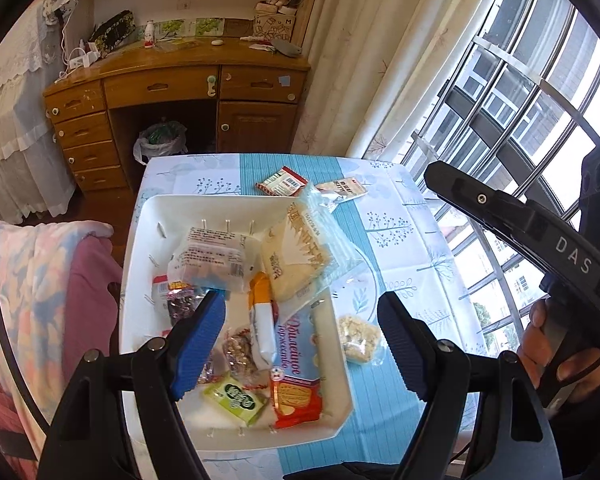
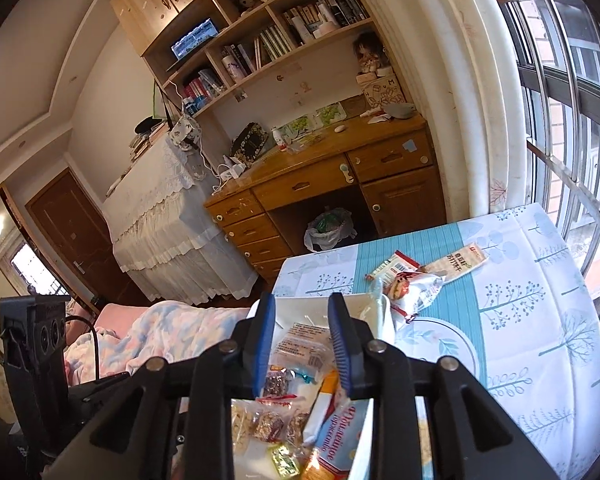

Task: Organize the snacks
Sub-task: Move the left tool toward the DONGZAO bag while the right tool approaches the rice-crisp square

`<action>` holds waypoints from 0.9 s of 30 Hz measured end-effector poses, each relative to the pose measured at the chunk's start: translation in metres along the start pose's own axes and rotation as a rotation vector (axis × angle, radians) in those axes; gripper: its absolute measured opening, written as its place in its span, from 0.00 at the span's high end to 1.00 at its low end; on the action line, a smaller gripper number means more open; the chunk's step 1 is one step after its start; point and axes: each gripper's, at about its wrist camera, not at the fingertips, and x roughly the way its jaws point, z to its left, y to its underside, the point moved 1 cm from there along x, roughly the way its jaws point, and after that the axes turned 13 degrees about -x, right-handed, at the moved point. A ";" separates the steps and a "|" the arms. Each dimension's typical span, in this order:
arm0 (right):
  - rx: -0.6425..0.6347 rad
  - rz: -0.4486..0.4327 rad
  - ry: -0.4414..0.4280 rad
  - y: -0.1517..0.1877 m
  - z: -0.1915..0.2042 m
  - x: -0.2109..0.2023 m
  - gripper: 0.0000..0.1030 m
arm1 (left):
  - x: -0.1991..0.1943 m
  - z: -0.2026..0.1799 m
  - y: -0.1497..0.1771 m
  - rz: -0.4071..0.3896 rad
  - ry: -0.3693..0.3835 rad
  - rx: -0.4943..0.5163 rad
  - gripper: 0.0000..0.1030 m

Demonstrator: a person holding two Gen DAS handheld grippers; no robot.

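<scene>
The white tray [image 1: 140, 280] on the worktop [image 1: 400, 240] is full of snacks. Two packets [image 2: 396, 268] lie beyond it. The left gripper [image 1: 300, 340] hangs wide open; the right gripper [image 2: 302, 344] is open, holding nothing. Only the left view shows the rice cake [image 1: 358, 338] beside the tray.

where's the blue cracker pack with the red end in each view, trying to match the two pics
Left wrist view: the blue cracker pack lies at the near right of the white bin, between the open left gripper fingers.
Right wrist view: it sits at the bottom centre, just below the right gripper, partly cut off.
Shared landmark: the orange-and-white stick pack lying directly to its left.
</scene>
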 end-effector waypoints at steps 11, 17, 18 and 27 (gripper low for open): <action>-0.041 0.060 -0.003 0.011 -0.039 -0.026 0.56 | 0.012 -0.043 0.019 0.015 -0.002 -0.046 0.25; -0.091 0.117 0.004 0.020 -0.056 -0.031 0.55 | 0.017 -0.057 0.023 0.016 -0.014 -0.088 0.24; -0.102 0.127 0.002 0.022 -0.058 -0.031 0.54 | 0.019 -0.058 0.024 0.020 -0.017 -0.094 0.24; -0.198 0.208 -0.015 0.045 -0.069 -0.029 0.46 | 0.028 -0.066 0.033 0.036 -0.063 -0.164 0.23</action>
